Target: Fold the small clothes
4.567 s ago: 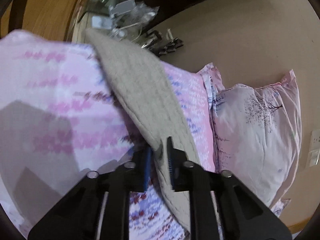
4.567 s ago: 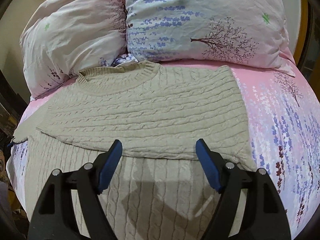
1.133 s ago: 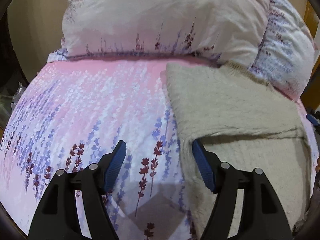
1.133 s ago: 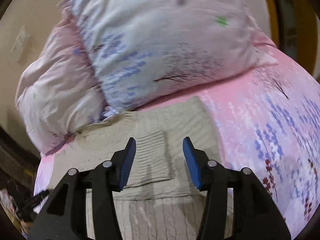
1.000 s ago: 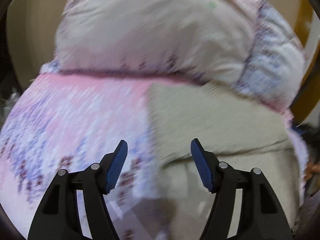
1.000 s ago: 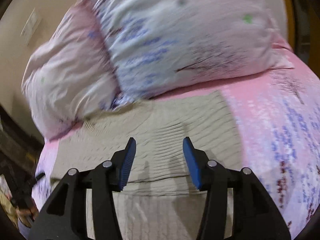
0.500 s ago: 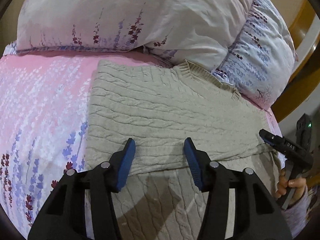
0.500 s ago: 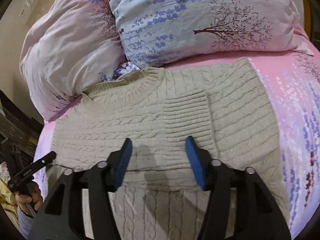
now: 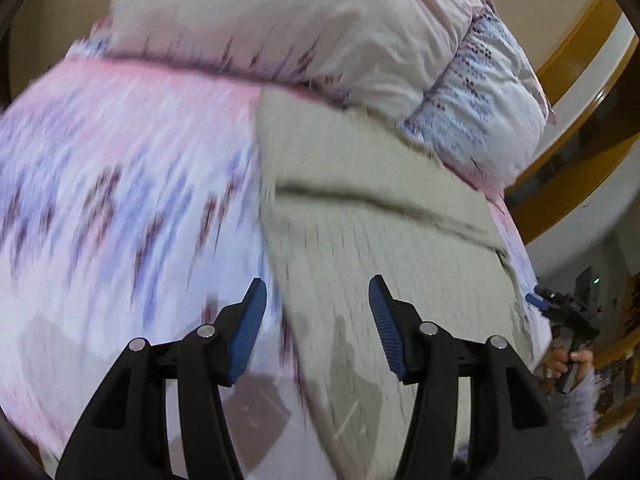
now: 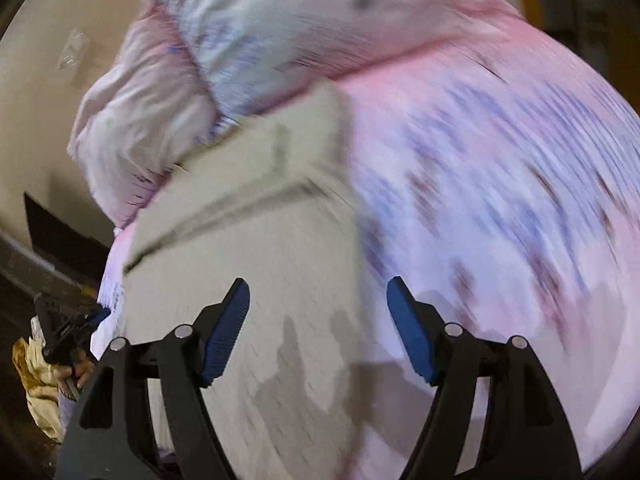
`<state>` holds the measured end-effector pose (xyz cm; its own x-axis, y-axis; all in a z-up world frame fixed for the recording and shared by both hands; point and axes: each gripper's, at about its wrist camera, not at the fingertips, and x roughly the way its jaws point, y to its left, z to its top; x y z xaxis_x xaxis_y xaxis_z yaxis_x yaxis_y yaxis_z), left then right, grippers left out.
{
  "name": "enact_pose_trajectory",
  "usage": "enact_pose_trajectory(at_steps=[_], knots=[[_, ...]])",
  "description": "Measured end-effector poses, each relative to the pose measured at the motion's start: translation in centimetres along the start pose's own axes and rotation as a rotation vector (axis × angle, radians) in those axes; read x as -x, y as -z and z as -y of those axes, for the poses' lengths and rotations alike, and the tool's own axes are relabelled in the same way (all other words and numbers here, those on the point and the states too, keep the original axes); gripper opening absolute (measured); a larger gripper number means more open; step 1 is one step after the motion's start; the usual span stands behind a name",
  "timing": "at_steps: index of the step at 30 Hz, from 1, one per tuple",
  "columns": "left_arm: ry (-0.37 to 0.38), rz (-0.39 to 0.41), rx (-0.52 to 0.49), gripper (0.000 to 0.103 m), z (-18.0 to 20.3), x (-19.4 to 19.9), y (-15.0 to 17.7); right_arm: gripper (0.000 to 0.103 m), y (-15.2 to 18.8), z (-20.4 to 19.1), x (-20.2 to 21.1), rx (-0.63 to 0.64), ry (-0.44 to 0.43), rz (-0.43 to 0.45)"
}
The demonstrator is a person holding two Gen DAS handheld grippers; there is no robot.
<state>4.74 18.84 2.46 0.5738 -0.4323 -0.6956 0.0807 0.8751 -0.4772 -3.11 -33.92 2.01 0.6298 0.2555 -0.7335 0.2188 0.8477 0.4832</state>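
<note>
Sweater (image 9: 380, 248) lies flat on bed (image 9: 120, 184), collar toward pillows (image 9: 304, 28).

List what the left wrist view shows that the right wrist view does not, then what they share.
Left wrist view only: the open left gripper up close and a wooden frame at the right edge. Right wrist view only: the open right gripper up close and a yellow cloth by the floor. Both: the beige sweater, the pink floral sheet and the pillows, all blurred.
</note>
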Motion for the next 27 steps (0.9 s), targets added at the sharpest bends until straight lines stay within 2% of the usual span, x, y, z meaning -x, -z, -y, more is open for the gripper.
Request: enact_pose_trajectory(at_steps=[3,5,7,9,11,13,20,27], knots=[[0.048,-0.045,0.035,0.054,0.0,0.4,2.6,0.070,2.8,2.1,0.9,-0.053,-0.014,-0.023],[0.052,-0.073,0.043,0.054,0.3,0.3,4.2,0.066,4.6,2.7,1.8,-0.068,-0.048,-0.014],[0.066,-0.095,0.042,0.052,0.8,0.2,5.9,0.059,5.9,3.1,2.3,-0.085,-0.096,-0.029],[0.076,-0.084,0.040,0.052,1.2,0.6,7.0,0.055,7.1,2.9,2.5,-0.078,-0.129,-0.044],[0.116,-0.104,0.065,0.044,1.5,0.8,8.2,0.048,8.0,2.7,2.5,-0.079,-0.176,-0.075],[0.134,-0.109,0.072,0.043,1.7,1.3,9.4,0.040,8.9,2.4,2.1,-0.086,-0.231,-0.120],[0.178,-0.160,0.137,0.042,1.6,1.5,12.3,0.040,11.2,1.6,2.6,-0.107,-0.301,-0.190],[0.206,-0.195,0.150,0.042,1.8,-0.3,12.8,0.039,12.2,1.3,1.5,-0.131,-0.335,-0.246]])
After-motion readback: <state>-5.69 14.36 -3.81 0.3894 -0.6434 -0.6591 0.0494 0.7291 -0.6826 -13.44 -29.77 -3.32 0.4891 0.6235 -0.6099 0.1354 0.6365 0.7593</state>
